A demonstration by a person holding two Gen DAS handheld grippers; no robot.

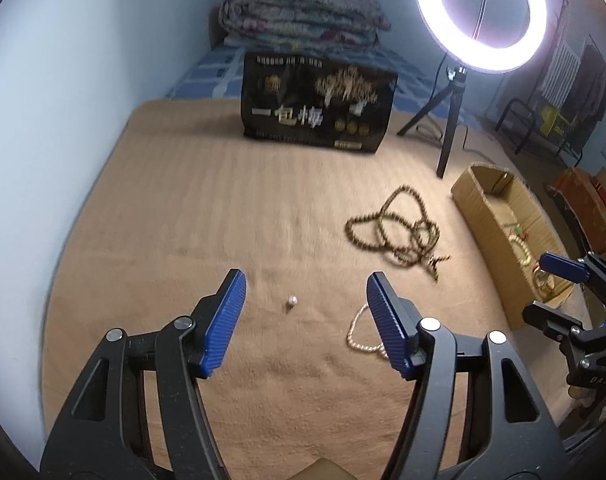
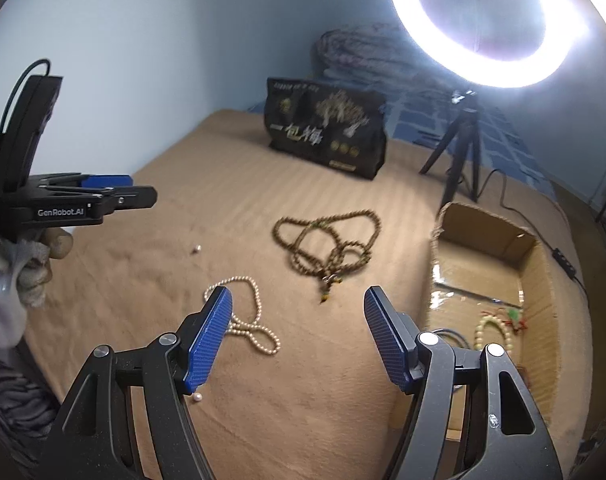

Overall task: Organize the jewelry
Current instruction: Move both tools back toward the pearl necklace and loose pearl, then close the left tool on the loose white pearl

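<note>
A long brown bead necklace [image 1: 399,232] lies tangled on the tan blanket, also in the right wrist view [image 2: 327,240]. A white pearl strand [image 2: 247,324] lies nearer; in the left wrist view [image 1: 363,340] my right finger partly hides it. A single small pearl piece [image 1: 291,301] lies ahead of my open, empty left gripper [image 1: 306,300]. Another loose pearl [image 2: 198,398] sits under my open, empty right gripper [image 2: 298,316]. A cardboard box [image 2: 539,280] at the right holds a pale bead bracelet [image 2: 493,332] and other pieces.
A black printed bag [image 1: 317,104] stands at the back of the blanket. A ring light on a tripod [image 1: 455,120] stands back right, its cable running behind the box. Folded quilts [image 1: 303,16] lie by the wall. The left gripper appears at the left of the right wrist view [image 2: 103,196].
</note>
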